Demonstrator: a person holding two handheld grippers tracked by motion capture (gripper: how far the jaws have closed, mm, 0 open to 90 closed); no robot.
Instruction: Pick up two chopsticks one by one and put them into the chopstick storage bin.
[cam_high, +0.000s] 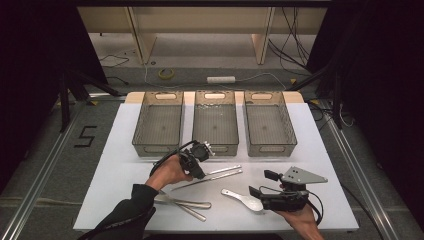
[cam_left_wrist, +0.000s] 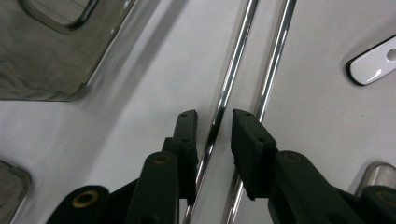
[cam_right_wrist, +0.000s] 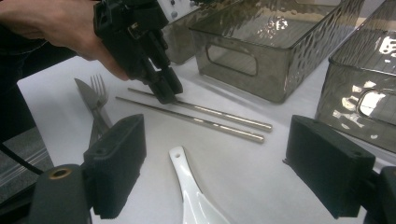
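Two metal chopsticks (cam_high: 225, 172) lie side by side on the white tabletop, in front of the middle bin. My left gripper (cam_high: 200, 175) points down over their left end. In the left gripper view its jaws (cam_left_wrist: 215, 119) straddle one chopstick (cam_left_wrist: 233, 65), and a narrow gap shows on each side, so the pads are not pressing on it. The other chopstick (cam_left_wrist: 275, 60) runs just outside the right jaw. My right gripper (cam_high: 262, 183) rests low at the front right, wide open and holding nothing, beside a white ceramic spoon (cam_high: 242, 199).
Three grey see-through bins (cam_high: 159, 125) (cam_high: 215, 122) (cam_high: 270, 125) stand in a row at the back of the table. A fork and a knife (cam_high: 185, 204) lie crossed near the front edge, under the left forearm. The spoon (cam_right_wrist: 191, 186) lies between the right jaws' line of sight.
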